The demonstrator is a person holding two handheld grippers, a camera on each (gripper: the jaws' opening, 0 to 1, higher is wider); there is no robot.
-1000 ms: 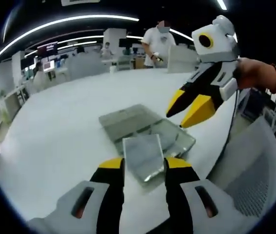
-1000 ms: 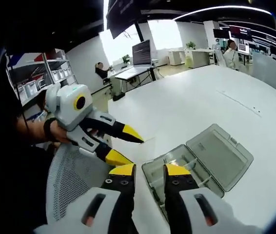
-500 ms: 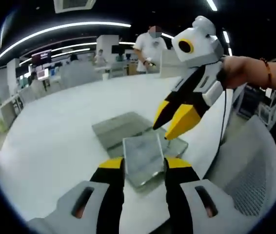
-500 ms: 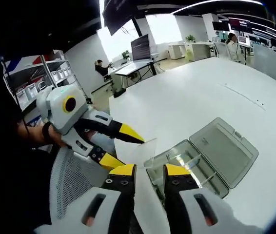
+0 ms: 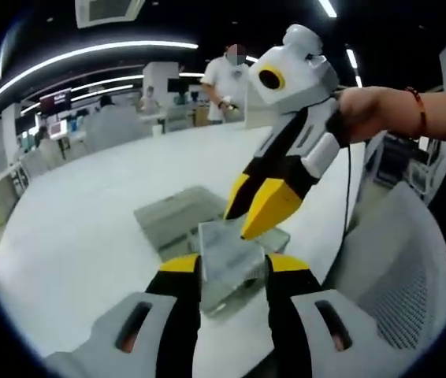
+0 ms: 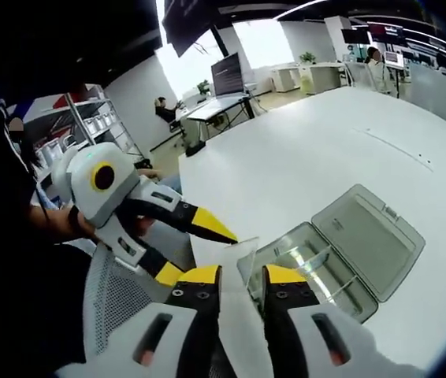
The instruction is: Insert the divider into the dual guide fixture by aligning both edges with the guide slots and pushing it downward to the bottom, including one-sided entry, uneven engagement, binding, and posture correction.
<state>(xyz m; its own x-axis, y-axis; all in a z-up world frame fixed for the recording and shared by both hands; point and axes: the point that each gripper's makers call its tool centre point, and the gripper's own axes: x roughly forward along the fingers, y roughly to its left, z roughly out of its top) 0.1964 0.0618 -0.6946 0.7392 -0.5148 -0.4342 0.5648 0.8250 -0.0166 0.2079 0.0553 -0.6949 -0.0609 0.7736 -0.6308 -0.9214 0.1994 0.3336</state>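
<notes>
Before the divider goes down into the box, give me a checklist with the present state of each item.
1. Divider held by the left gripper: ok, it sits between the jaws.
2. Box lid open: ok, the lid lies flat beside the tray.
3. Right gripper placed to help: ok, its open jaws hang over the divider's far edge.
4. Both divider edges lined up with the guide slots: cannot tell, the slots are too small to make out.
5. Divider started in the slots: not ok, it looks above the box.
6. Table around the box free: ok.
</notes>
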